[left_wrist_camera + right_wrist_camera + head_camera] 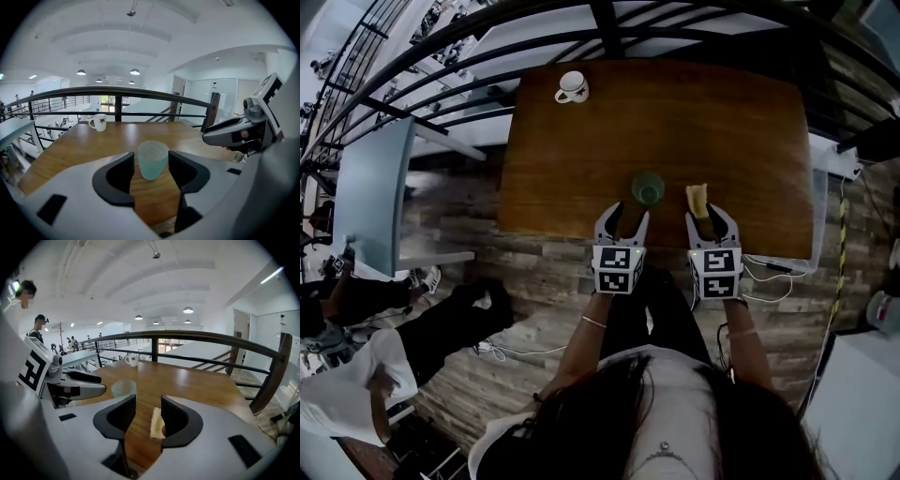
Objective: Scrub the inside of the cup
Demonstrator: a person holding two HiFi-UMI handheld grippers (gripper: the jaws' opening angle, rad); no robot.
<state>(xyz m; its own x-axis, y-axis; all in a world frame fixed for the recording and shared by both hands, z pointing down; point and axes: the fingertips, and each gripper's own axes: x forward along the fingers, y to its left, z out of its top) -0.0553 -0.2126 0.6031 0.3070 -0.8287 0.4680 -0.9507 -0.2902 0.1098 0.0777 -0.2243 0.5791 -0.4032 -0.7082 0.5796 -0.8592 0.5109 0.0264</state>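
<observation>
Cup [648,189] stands upright near the table's [750,141] 6 o'clock edge, at 1 o'clock just ahead of the left gripper [622,223], whose jaws gape on nothing. The right gripper [712,221] is spread too, a sponge [697,198] against its 3 o'clock jaw. A mug [572,87] sits at 11 o'clock.

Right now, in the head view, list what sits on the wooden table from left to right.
white mug → green cup → yellow sponge

Left claw [626,221], right claw [712,223], both agape
</observation>
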